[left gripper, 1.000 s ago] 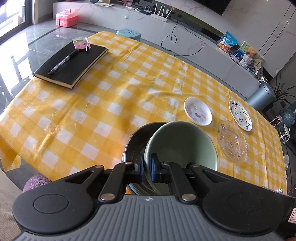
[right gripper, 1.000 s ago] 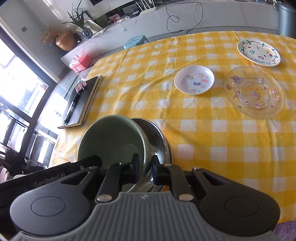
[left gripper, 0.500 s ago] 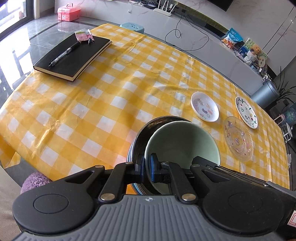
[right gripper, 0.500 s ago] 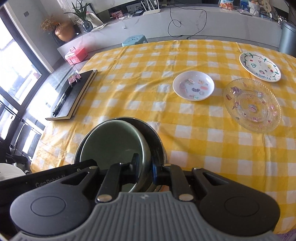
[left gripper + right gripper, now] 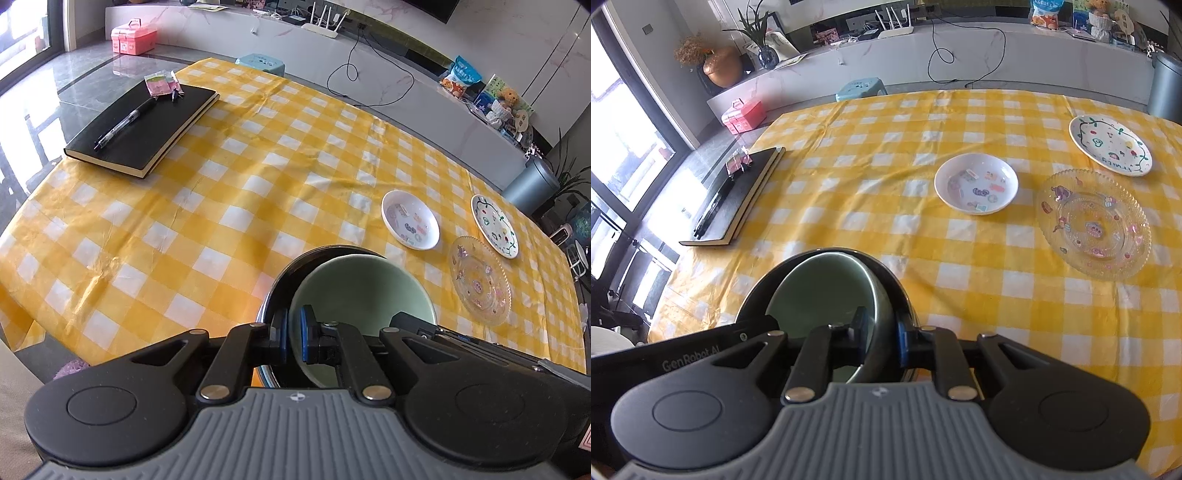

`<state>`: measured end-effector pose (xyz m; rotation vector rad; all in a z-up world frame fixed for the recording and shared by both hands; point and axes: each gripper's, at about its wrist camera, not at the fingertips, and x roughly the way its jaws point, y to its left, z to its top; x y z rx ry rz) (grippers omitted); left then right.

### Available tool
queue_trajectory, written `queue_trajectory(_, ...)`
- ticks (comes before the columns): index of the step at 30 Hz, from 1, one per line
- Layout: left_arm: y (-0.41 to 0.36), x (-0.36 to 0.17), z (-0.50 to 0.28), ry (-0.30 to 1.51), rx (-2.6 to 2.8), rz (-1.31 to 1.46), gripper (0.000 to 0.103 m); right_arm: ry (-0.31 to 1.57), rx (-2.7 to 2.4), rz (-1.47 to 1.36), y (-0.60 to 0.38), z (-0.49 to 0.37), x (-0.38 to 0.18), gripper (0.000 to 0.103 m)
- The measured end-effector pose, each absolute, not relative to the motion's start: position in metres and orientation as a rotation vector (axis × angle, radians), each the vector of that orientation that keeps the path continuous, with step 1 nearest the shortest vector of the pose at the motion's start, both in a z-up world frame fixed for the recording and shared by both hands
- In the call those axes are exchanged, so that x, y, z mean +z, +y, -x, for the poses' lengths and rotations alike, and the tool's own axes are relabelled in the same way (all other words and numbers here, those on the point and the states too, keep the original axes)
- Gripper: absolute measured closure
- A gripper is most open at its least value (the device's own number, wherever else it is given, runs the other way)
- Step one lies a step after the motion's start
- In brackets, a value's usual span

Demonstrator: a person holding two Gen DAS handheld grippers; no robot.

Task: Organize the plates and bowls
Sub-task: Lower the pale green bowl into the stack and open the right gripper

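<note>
A pale green bowl (image 5: 354, 291) sits nested inside a larger black bowl (image 5: 280, 280) at the near edge of the yellow checked table. My left gripper (image 5: 293, 338) is shut on the green bowl's left rim. My right gripper (image 5: 882, 336) straddles the green bowl's (image 5: 820, 295) right rim inside the black bowl (image 5: 886, 273), its jaws a little apart. A small white sticker dish (image 5: 410, 224), a clear glass plate (image 5: 480, 286) and a white painted plate (image 5: 495, 226) lie on the right side of the table; they also show in the right wrist view as the dish (image 5: 976, 183), glass plate (image 5: 1093, 223) and painted plate (image 5: 1110, 144).
A black notebook (image 5: 142, 123) with a pen lies at the far left corner, also in the right wrist view (image 5: 733, 197). The table's near edge is just below the bowls. A grey bin (image 5: 530, 184) stands beyond the right end.
The green bowl has been lowered from a tilted lift and now sits level inside the black bowl. The right gripper's jaws have widened slightly on the rim.
</note>
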<state>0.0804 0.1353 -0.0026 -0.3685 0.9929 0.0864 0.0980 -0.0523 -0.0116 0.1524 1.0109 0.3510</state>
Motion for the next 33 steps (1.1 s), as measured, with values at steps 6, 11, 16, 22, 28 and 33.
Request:
queue_trajectory(6, 0.136, 0.002, -0.080, 0.974, 0.082, 0.375, 0.095, 0.995, 0.366, -0.191, -0.057, -0.097, -0.007, 0.084)
queue_trajectory(11, 0.137, 0.002, -0.081, 0.974, 0.072, 0.391, 0.091, 0.942, 0.361, -0.243, -0.068, -0.096, 0.005, 0.075)
queue_trajectory(16, 0.136, 0.005, -0.079, 0.965, 0.078, 0.389, 0.091, 0.911, 0.348, -0.274, -0.078, -0.097, 0.012, 0.075)
queue_trajectory(22, 0.132, 0.009, -0.080, 0.956, 0.067, 0.382, 0.081, 0.911, 0.334, -0.296, -0.089, -0.096, 0.011, 0.073)
queue_trajectory(28, 0.125, -0.006, -0.084, 0.996, 0.081, 0.368, 0.080, 0.926, 0.315, -0.316, -0.099, -0.094, 0.004, 0.073)
queue_trajectory(33, 0.116, -0.008, -0.083, 0.994, 0.103, 0.287, 0.097, 0.940, 0.302, -0.323, -0.106, -0.092, -0.001, 0.074)
